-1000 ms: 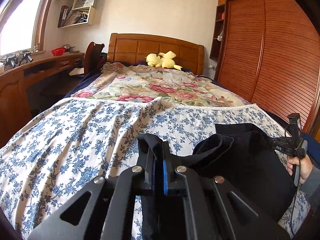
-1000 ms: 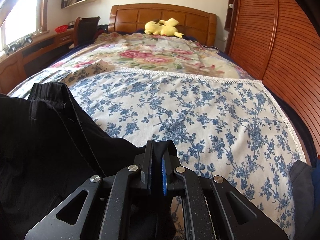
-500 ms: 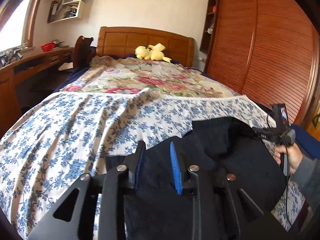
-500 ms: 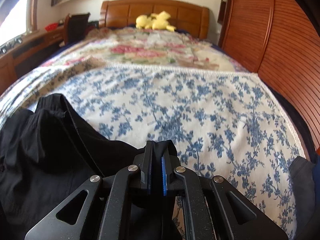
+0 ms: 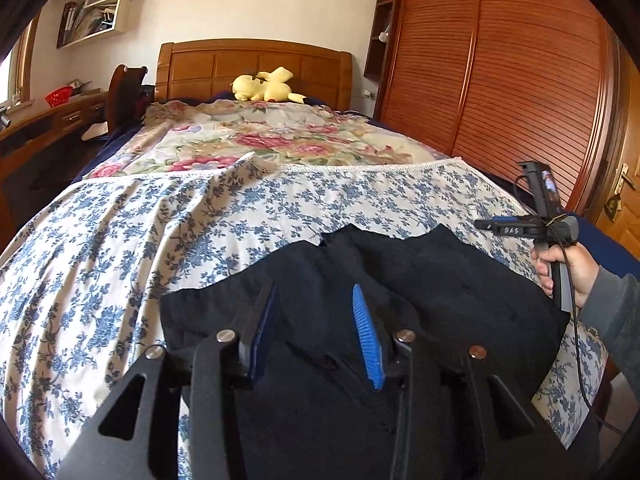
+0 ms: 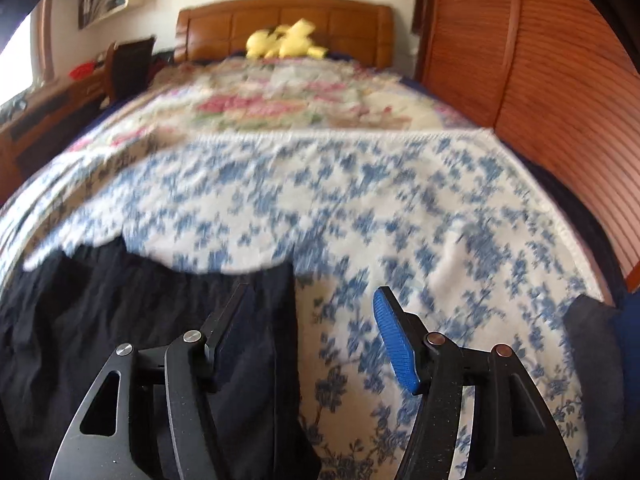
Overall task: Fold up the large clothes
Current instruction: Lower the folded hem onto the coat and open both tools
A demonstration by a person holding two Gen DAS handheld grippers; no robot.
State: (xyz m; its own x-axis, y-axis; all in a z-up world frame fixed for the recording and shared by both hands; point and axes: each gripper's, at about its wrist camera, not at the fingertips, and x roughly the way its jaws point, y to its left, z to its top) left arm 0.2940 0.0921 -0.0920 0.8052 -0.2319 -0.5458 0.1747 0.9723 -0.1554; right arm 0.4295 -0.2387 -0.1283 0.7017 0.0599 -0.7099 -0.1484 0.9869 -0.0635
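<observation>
While both tools stand over it, the bed [image 5: 120,240] with its blue-flowered cover carries the dark garment [image 5: 440,280] at the near edge, directly beneath and ahead of the left gripper [image 5: 316,320]. Garment lies flat, long axis running across from left tool toward right. Left gripper: jaws spread, holding nothing, cloth on all sides below. Right gripper [image 6: 312,332]: jaws spread, empty, straddling the garment's right-hand edge [image 6: 290,320], left finger over cloth, right finger over cover. Judgement: the right tool is nearer that free edge; the left is nearer the middle.
</observation>
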